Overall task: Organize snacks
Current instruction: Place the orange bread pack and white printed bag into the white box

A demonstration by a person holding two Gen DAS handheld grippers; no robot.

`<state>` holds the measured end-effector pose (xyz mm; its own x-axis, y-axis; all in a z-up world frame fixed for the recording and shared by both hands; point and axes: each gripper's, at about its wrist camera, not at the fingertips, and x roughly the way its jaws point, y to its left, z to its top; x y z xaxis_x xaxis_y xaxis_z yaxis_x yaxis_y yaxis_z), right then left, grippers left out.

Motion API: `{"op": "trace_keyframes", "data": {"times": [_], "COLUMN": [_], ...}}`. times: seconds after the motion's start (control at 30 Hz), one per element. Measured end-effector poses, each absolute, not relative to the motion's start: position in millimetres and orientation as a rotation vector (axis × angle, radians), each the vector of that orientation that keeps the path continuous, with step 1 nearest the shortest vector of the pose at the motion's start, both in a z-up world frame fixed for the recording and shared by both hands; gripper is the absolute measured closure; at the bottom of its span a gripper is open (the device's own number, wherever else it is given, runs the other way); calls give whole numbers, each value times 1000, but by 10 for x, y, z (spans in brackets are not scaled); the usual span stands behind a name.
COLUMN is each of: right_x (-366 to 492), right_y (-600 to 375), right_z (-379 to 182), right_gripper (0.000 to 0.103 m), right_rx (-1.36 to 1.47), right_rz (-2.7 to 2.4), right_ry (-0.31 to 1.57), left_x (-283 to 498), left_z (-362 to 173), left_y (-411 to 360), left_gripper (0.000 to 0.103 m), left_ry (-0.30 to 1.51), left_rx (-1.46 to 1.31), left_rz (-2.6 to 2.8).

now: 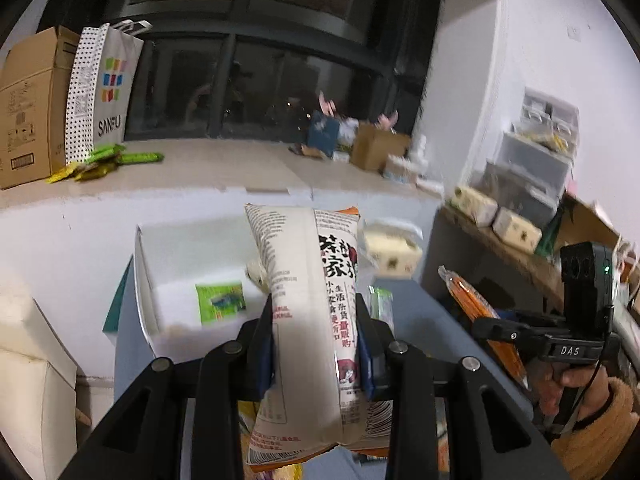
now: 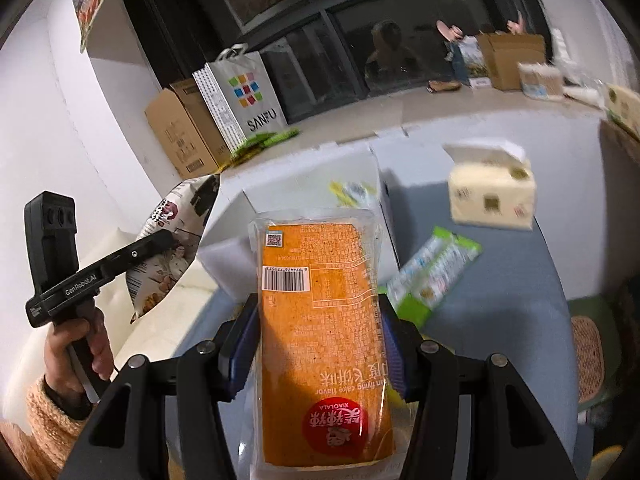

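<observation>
Jaws clamping two packets, one white snack bag (image 1: 312, 320), one orange cake pack (image 2: 320, 328)

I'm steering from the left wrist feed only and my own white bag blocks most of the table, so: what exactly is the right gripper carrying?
Observer: The right gripper is shut on an orange snack pack, barcode side up.
Operator: Anything loose on the table near it?
Observer: A green snack pack lies just right of it.
Operator: And beyond that?
Observer: A tissue box stands farther back on the table.
</observation>
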<state>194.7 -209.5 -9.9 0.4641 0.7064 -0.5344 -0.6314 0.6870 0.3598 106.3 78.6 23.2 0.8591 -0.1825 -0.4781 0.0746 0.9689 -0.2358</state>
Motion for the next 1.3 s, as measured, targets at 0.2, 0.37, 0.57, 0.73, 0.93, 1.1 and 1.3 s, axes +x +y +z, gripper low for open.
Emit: {"op": "trace_keyframes", "data": {"times": [0.2,0.37,0.57,0.73,0.93,1.1,1.3], "right_x": [2452,2870,3462,3618,3634,3413,2951], "right_y": [-1664,-1208,-690,-352,-334,-449,-766], "right_z": [264,479,503,365,253,370,562], "right_gripper": [44,44,44,11,0,0,0], "right_rx": [157,98,40,-57,-63,-82,-63], "right_rz": [867,864,822,782,748,742,791], "right_ry": [683,675,744,763,773,709,635], "left_x": [1537,1960,2424,2542,2462,2316,2000], "left_z": [528,651,503,256,36,15,165], "left_y": [1105,1344,1512,1644,1791,1787,1546], "left_gripper": [67,67,66,13,0,0,0], "left_ry": [466,462,521,571,620,615,575], "left_rx": [-228,-249,-247,-264,-289,-304,-253], "left_rz": [-85,-31,24,109,138,132,77]}}
